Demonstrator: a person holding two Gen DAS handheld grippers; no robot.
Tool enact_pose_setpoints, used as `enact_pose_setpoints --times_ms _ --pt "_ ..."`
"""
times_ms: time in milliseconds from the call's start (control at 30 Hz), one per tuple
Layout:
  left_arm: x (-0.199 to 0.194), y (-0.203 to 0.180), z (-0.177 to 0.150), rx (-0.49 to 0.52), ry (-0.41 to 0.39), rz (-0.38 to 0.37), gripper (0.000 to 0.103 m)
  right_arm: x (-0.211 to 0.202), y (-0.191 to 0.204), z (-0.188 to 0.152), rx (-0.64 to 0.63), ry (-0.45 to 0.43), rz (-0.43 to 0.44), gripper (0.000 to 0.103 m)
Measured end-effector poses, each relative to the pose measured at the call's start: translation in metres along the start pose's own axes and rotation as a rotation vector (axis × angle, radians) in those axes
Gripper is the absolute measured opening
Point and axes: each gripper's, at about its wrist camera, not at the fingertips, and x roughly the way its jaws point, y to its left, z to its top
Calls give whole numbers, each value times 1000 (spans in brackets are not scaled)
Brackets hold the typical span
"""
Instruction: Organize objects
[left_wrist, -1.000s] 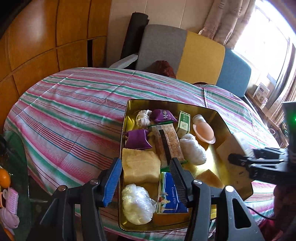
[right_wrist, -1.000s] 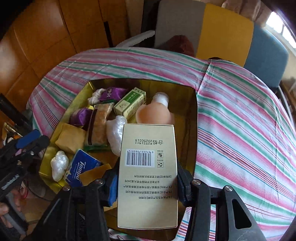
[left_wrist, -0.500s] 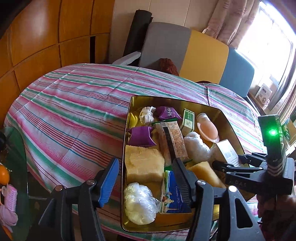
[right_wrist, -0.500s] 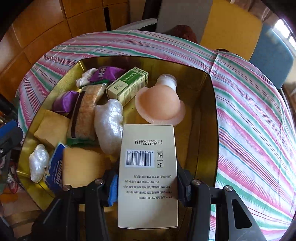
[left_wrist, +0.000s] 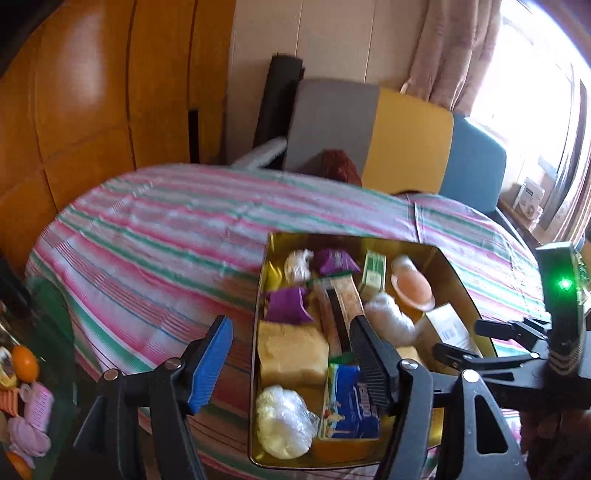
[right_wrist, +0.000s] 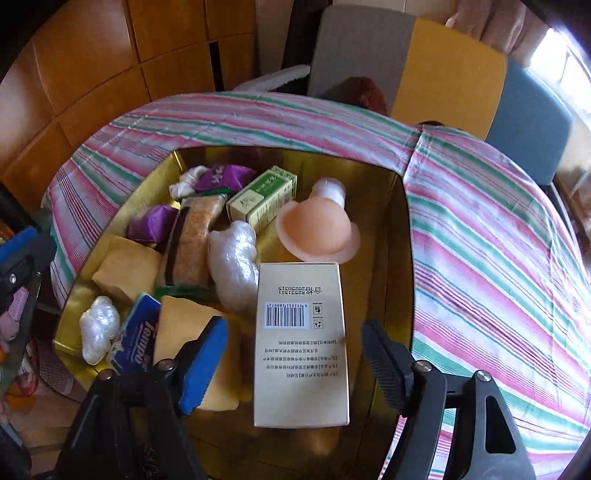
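**Beige carton released into the gold tray**

The beige carton (right_wrist: 301, 343) is seen lying flat, barcode face up, in the near right part of the gold tray (right_wrist: 400, 258), just beside the wrapped white bundle (right_wrist: 234, 266) and the yellow sponge block (right_wrist: 192, 332). It is judged to be light, stiff cardboard with smooth faces; a grip across its two long edges would be firmest, while heavy pressure could dent the walls.

The right gripper (right_wrist: 291, 363) has just been opening: its jaws stand apart on either side of the carton, with a gap visible at each pad, so the carton is no longer gripped. The left gripper (left_wrist: 291, 356) has also been opening and is spread wide with nothing held; it hovers over the tray's near left corner.

The remaining tray contents are mixed: a peach silicone cup (right_wrist: 317, 229), a green box (right_wrist: 262, 197), purple sachets (right_wrist: 225, 175) and a blue tissue pack (right_wrist: 138, 341). Most are judged soft or crushable.

The tray rests on a striped tablecloth (right_wrist: 498, 258) covering a rounded table. Behind it a chair (right_wrist: 406, 55) in grey, yellow and blue is seen, with wooden panels (left_wrist: 92, 110) to the left and a bright curtained window (left_wrist: 517, 74) to the right
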Motion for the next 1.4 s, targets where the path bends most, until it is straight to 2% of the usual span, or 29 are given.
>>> enact_pose_setpoints --times_ms 133,267,400,567,900,1233,1400 --pt "-14 -9 5 29 -45 19 67 -24 0 -6 51 -88 -42 86" --pt "-32 -16 4 41 -99 43 67 -54 5 -21 76 -209 -89 103" --pt "-40 -24 0 32 -90 65 68 -76 13 -34 92 -293 -110 103" --pt "-43 -28 -8 40 -75 110 68 -87 12 -44 143 -313 -118 103" --pt "-39 -23 -16 9 -43 89 68 -88 11 -50 174 -315 -128 103" --pt "-43 -22 -16 23 -95 116 67 -79 19 -48 147 -290 -125 103" --pt "-35 -17 -14 9 -51 105 67 -75 20 -48 138 -281 -112 103"
